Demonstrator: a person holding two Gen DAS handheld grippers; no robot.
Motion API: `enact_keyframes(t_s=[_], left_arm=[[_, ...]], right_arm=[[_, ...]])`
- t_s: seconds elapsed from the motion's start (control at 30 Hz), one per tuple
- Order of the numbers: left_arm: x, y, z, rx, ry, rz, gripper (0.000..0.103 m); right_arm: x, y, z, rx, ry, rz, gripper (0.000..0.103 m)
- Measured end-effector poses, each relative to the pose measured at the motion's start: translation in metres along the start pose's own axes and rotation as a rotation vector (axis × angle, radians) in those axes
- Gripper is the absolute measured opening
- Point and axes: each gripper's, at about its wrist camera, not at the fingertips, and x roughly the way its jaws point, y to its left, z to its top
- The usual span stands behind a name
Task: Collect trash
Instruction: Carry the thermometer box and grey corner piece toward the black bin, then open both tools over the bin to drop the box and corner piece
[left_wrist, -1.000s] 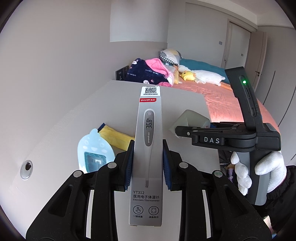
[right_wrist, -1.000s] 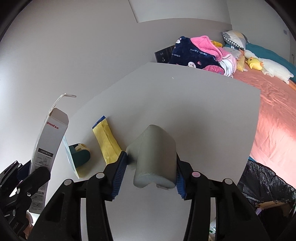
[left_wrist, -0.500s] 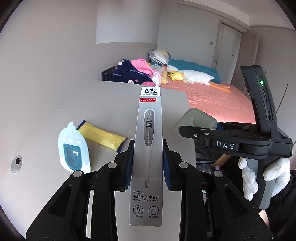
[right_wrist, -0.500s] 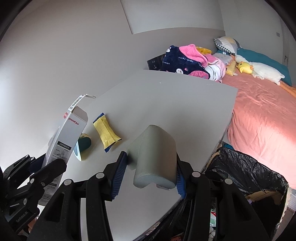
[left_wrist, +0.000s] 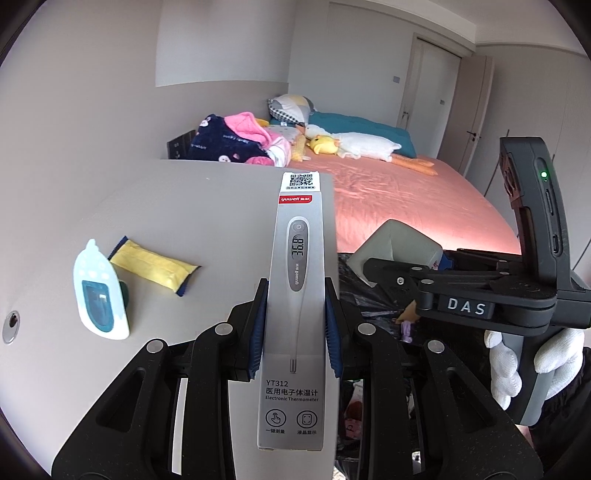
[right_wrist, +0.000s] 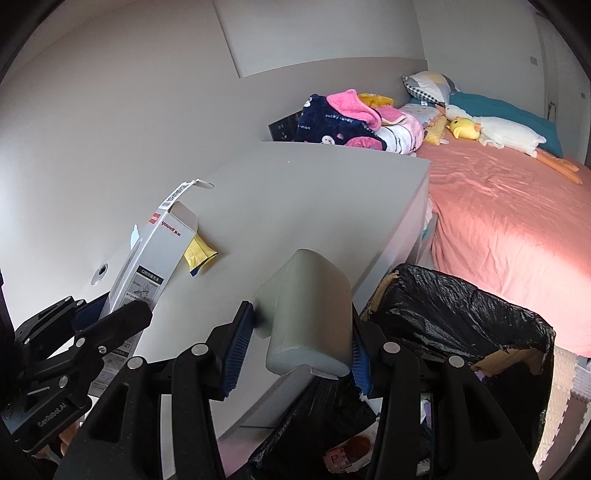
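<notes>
The right gripper (right_wrist: 299, 339), pinching a grey foam block (right_wrist: 308, 314), is nearer the black-lined bin (right_wrist: 461, 317) at four o'clock than the left gripper (left_wrist: 295, 328), clamped on an upright thermometer box (left_wrist: 295, 295).

The tall silver-grey cardboard thermometer box (left_wrist: 295, 314) has a smooth satin print. The pale grey rounded block (right_wrist: 308, 314) looks matt and foam-like. The light grey worktop (left_wrist: 184, 214) is smooth and matt. The black plastic bin bag (right_wrist: 461, 314) is crinkled and glossy. The salmon-pink bed sheet (right_wrist: 509, 221) is softly creased cloth.
</notes>
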Motion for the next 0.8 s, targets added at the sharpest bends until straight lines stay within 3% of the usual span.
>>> enact_keyframes(t_s=[0.8], left_arm=[[0.018, -0.07, -0.006, 0.086, 0.045, -0.147, 0.027]], right_arm=[[-0.068, -0.073, -0.03, 0.146, -0.061, -0.13, 0.05]])
